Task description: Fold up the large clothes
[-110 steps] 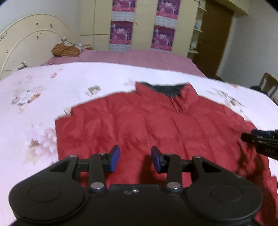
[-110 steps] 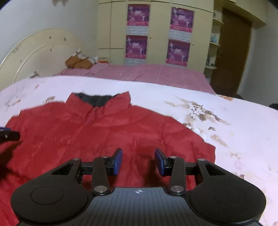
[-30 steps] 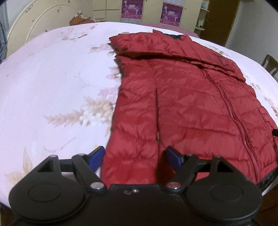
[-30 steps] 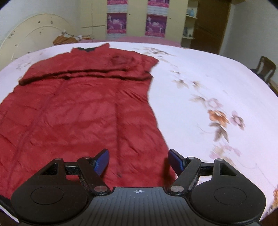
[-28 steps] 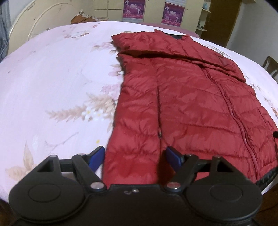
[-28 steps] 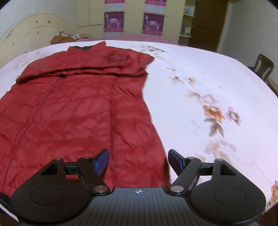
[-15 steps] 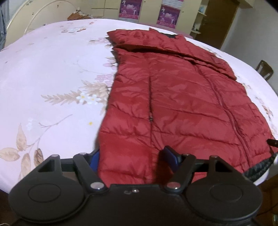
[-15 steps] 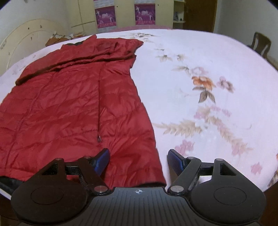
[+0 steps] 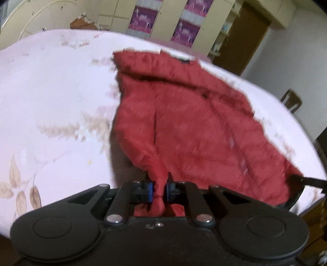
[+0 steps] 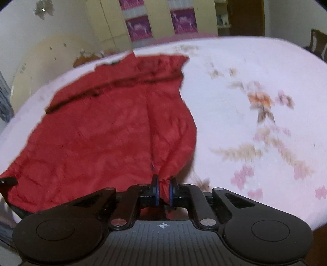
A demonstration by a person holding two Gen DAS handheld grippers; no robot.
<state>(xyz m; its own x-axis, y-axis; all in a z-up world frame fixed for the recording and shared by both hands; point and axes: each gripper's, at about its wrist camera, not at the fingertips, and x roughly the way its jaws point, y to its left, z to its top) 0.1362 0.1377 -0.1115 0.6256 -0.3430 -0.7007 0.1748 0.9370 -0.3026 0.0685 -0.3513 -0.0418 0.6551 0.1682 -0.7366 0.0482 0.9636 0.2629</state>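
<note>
In the left wrist view we are pinching the red jacket (image 9: 184, 126)'s hem corner, our left claw (image 9: 159, 189) having just been closing on it, lifting it off the bed (image 9: 51, 92); in the right wrist view our right claw (image 10: 163, 191), likewise just closing, is clamping the other corner, so the upward fold is beginning.

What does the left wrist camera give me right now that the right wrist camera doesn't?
Only the left wrist view: the left gripper, its jaws just closed onto a bunched corner of the red jacket, and the jacket's left edge lifting off the floral bedspread.

Only the right wrist view: the right gripper, jaws likewise just closed onto the opposite hem corner, and the sheet's orange and pink flowers.

Both: the jacket spread toward the collar with its sleeves folded across the top, the far gripper's tip at the frame edge, and the wardrobe posters.
</note>
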